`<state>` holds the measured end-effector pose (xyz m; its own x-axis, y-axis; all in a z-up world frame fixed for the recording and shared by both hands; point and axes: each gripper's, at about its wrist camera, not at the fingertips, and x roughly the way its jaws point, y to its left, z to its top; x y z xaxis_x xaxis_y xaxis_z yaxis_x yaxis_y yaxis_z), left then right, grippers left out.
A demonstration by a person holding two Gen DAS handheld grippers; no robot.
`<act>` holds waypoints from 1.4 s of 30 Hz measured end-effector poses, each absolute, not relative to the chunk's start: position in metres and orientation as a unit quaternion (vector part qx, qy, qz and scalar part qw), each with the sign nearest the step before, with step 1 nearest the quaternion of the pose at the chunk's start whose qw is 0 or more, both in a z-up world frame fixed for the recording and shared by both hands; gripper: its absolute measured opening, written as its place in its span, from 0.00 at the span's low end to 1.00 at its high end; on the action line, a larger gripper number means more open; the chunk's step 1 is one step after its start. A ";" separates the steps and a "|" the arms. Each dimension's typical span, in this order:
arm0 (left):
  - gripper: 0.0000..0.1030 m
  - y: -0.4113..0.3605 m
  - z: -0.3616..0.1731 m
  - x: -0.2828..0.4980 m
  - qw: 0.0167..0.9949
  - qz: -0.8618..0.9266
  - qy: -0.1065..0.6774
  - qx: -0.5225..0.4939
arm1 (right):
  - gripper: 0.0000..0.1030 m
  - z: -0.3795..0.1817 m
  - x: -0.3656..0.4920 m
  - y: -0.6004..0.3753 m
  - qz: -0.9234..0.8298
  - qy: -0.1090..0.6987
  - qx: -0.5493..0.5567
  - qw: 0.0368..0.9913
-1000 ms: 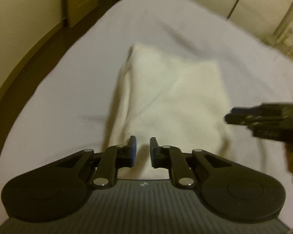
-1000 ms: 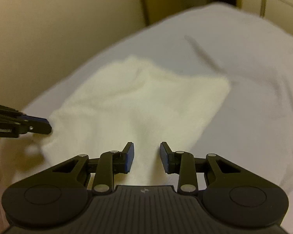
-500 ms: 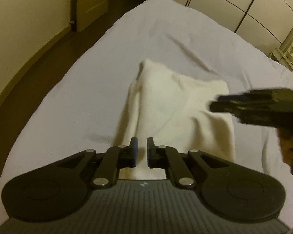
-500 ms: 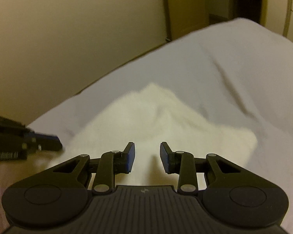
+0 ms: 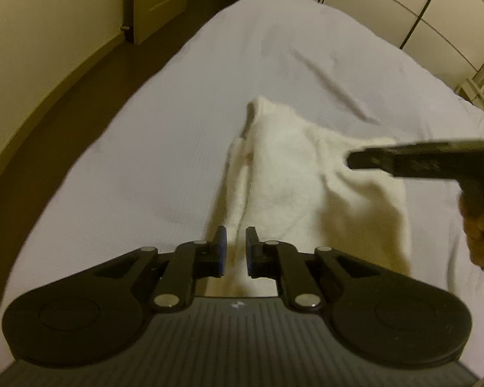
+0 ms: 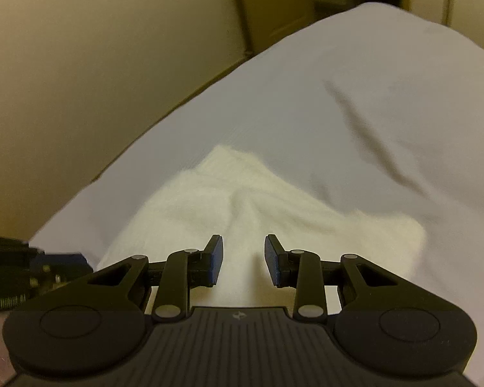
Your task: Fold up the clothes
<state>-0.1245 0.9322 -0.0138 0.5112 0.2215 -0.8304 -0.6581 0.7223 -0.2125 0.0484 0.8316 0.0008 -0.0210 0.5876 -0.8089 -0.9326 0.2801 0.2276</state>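
Note:
A cream-white folded cloth [image 5: 293,187] lies on the bed sheet [image 5: 138,167]; it also shows in the right wrist view [image 6: 242,213]. My left gripper [image 5: 235,246] hovers at the cloth's near edge, jaws a narrow gap apart and empty. My right gripper [image 6: 244,258] is open and empty above the cloth's near part. The right gripper also shows in the left wrist view [image 5: 435,158], reaching in over the cloth's right side. The left gripper shows at the left edge of the right wrist view [image 6: 48,267].
The pale sheet [image 6: 355,113] has creases beyond the cloth. A dark floor strip [image 5: 58,103] and cream wall [image 5: 32,22] run along the bed's left side. Cupboard doors [image 5: 419,9] stand beyond the bed's far right.
Both grippers have pulled back and up from the cloth, which looks smaller. The right gripper has swung further over the cloth's right side. The left jaws stay narrowly apart.

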 end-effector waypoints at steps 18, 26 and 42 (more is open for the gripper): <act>0.19 0.892 0.010 -0.142 0.771 0.299 0.499 -0.259 | 0.58 0.028 -0.022 0.712 0.517 0.502 -0.196 0.665; 0.42 0.827 0.079 -0.161 0.756 0.317 0.516 -0.248 | 0.84 0.082 -0.029 0.656 0.494 0.514 -0.150 0.684; 0.77 0.747 0.167 -0.160 0.762 0.368 0.497 -0.190 | 0.87 0.158 -0.041 0.590 0.472 0.498 -0.154 0.711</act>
<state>-0.1603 0.7471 0.1666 0.2349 0.3733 -0.8975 -0.7506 0.6563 0.0765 -0.0415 0.5898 0.1577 0.0594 0.5178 -0.8535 -0.8246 0.5073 0.2503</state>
